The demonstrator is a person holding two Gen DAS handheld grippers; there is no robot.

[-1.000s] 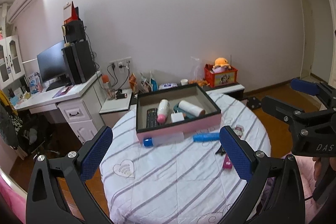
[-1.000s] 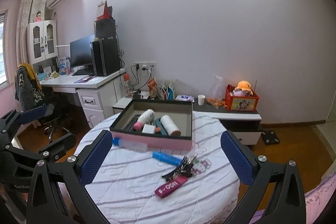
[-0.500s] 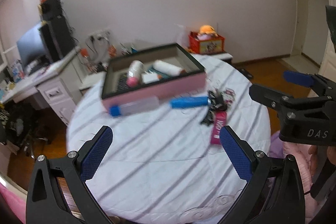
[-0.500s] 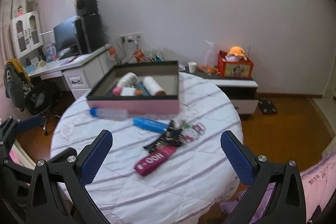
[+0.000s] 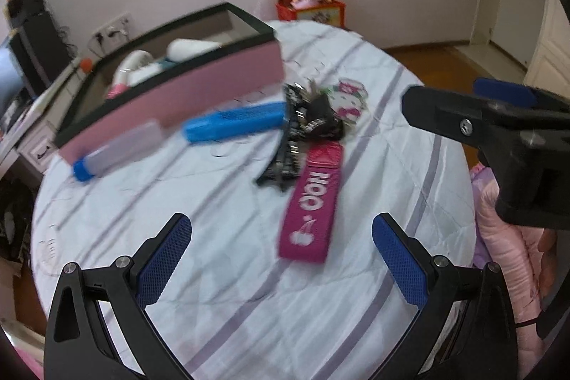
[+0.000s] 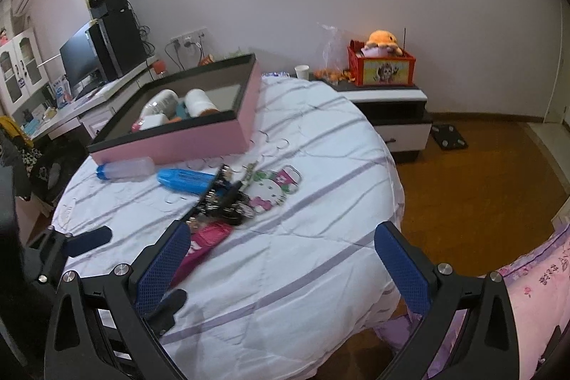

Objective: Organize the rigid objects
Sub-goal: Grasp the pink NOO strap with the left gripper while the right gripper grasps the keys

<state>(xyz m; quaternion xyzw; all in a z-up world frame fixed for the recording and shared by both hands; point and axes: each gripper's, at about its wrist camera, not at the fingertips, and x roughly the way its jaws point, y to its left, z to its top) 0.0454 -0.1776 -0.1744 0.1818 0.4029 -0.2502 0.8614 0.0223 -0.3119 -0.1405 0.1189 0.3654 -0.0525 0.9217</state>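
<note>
Left gripper and right gripper spread wide, empty

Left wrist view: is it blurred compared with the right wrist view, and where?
Left wrist view: motion blur smears the pink box, clear bottle and blue case; the gripper fingers stay sharp. Right wrist view: the box and bottle look crisp, with fisheye bending at the edges.
</note>
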